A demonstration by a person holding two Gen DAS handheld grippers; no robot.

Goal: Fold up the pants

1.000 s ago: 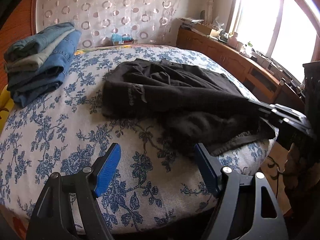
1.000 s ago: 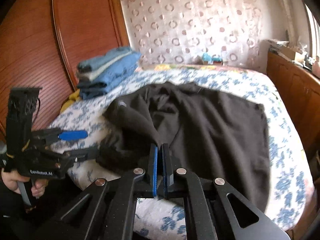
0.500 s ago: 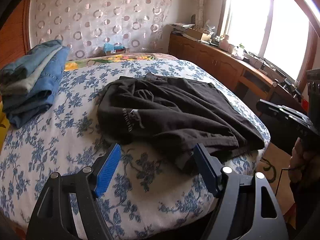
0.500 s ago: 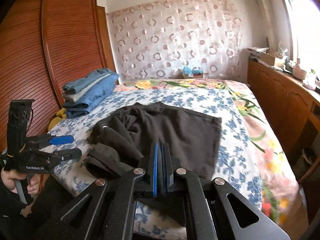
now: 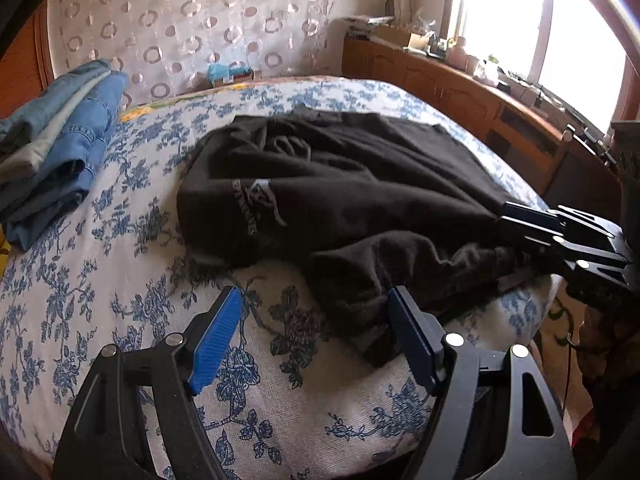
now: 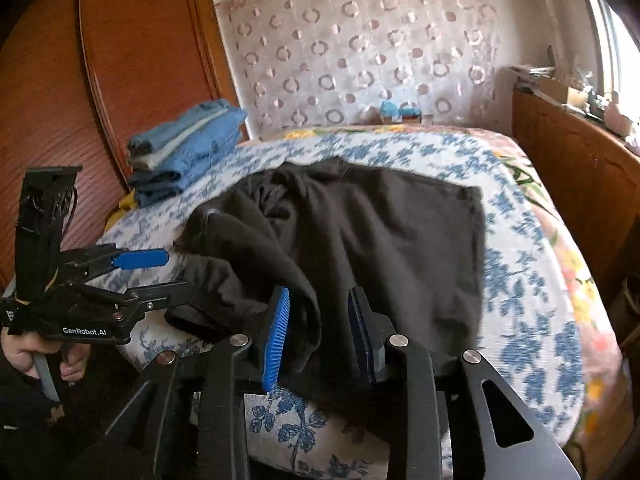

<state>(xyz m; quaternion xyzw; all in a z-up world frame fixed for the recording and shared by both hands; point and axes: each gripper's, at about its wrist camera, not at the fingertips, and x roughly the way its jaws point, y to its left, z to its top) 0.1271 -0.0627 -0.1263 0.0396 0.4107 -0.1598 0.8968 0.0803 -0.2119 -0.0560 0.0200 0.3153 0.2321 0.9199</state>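
The right gripper (image 6: 318, 330) stands with its jaws apart, a fold of the black pants (image 6: 384, 236) lying in the gap between the blue pads (image 6: 276, 336) without being pinched. In the left wrist view the same gripper (image 5: 508, 216) reaches into the pants' near edge from the side. The left gripper (image 5: 316, 336) is also spread wide and grips nothing — it hovers just short of the pants' near hem, over the blue floral bedspread (image 5: 120, 280).

The pants lie crumpled across the middle of the bed, partly smoothed on the window side and bunched on the side nearer the stack of folded jeans (image 5: 52, 144). That stack sits well apart from the pants, by the wooden wardrobe (image 6: 100, 80). Beyond the pants hangs a circle-patterned curtain (image 6: 360, 48) — a wooden sideboard (image 5: 460, 92) runs under the window.
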